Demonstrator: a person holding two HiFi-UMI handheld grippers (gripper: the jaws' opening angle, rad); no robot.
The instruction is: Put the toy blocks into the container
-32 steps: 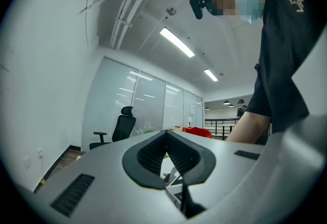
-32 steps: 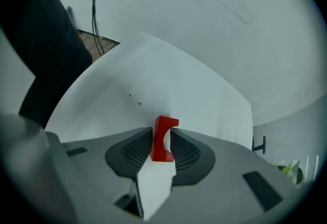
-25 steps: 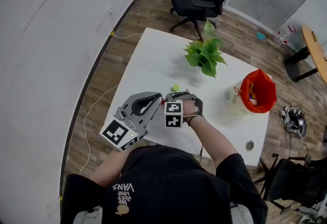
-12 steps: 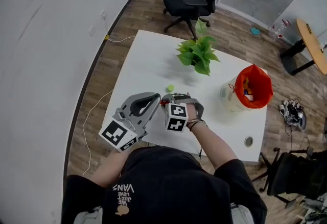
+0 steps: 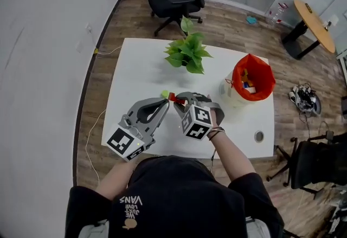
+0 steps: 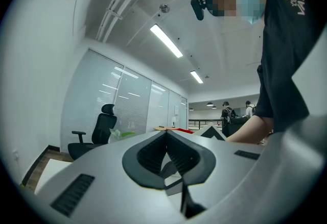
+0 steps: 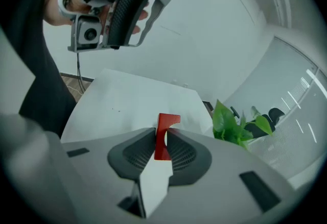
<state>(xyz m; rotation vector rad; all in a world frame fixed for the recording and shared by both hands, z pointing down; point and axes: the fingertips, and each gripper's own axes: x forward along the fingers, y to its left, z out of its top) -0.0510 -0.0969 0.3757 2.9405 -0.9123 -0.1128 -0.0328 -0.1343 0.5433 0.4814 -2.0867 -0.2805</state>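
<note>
**A:** How are we reading the right gripper (image 7: 162,141)?

**B:** We are seeing its jaws narrowed onto a red block (image 7: 166,122). They are clamping its lower part, and its upper part is projecting past the tips.

**A:** And the left gripper (image 6: 165,135)?

**B:** We are seeing its jaws closed together, with nothing between them.

**A:** What are we locating around them in the head view?

**B:** Taking the right gripper's tips as centre, a green block (image 5: 164,93) is lying just beside them on the white table (image 5: 135,69), at 10 o'clock. The potted plant (image 5: 187,53) is standing at 12 o'clock. The red-lined container (image 5: 238,66) is standing well apart, between 2 and 3 o'clock, with coloured pieces showing inside.
</note>
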